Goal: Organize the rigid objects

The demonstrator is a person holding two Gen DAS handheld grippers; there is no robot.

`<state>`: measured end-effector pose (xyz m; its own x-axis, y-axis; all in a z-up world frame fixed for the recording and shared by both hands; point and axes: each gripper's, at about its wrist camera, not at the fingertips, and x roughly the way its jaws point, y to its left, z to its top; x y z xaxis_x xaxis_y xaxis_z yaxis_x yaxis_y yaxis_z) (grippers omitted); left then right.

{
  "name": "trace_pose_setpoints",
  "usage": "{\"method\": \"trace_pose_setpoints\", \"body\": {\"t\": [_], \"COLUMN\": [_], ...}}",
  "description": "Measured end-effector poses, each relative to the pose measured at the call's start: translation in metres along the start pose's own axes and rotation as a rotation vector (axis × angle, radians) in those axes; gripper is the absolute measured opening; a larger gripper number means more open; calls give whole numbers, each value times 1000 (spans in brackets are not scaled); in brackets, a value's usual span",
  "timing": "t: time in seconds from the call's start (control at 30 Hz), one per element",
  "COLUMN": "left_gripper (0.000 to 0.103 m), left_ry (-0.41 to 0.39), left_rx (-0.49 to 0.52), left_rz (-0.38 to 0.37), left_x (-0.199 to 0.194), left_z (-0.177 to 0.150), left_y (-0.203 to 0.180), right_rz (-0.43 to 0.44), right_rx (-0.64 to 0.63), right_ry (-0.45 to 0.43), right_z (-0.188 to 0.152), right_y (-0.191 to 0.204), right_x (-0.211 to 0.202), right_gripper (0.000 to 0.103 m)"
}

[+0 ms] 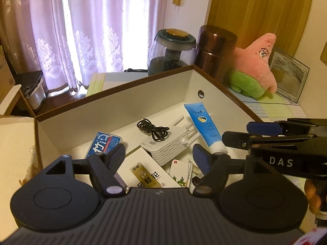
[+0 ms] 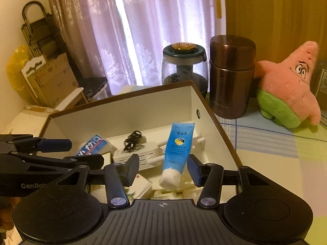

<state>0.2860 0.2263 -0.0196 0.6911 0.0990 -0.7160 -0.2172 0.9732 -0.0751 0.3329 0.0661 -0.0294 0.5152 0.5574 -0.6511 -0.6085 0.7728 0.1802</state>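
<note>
Blue tube (image 2: 177,153) lies in box (image 2: 143,110); both hand-held grippers, left (image 1: 159,156) and right (image 2: 162,168), open, empty. We judge it light, squashy: grip near cap.

My right gripper (image 1: 263,131) reads "DAS", my left gripper (image 2: 85,153) "GenRob". Inside the box (image 1: 114,94), Chinese characters mark the gold-striped packet (image 1: 146,176).

Backlit lace curtain (image 1: 77,30), wooden door (image 1: 259,10), checked tablecloth (image 2: 271,143).

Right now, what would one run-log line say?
left hand-held gripper: open, empty | right hand-held gripper: open, empty | blue tube: in box
</note>
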Motion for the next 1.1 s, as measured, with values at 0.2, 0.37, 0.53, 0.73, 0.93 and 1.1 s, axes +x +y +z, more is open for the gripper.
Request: {"method": "trace_pose_setpoints", "body": {"t": [0.2,0.37,0.53,0.73,0.93,1.1], "left_gripper": [79,80,80,80,80,79], "left_ry": [-55,-87,-100,-72,-59,-61], "left_rx": [19,36,58,50,44,53], "left_rz": [-12,-28,-25,-27,-13,-6], "left_x": [-29,-54,-79,-107,-135,-157], "left_z": [-12,-27,-46,-75,-105,-126], "left_y": [-3,-7,-12,-23,-41,-64], "right_rz": [-20,-40,-72,-59,-45,-35], "right_rx": [28,64,100,128,115,104], "right_ry": [-39,-62,-77,-60,-52,-44], "right_z": [-12,-29,-46,-69,-96,-120], "right_y": [7,11,14,14,16,15], "right_x": [-28,-55,-80,-113,-144,-168], "right_gripper": [55,57,58,58,58,58]}}
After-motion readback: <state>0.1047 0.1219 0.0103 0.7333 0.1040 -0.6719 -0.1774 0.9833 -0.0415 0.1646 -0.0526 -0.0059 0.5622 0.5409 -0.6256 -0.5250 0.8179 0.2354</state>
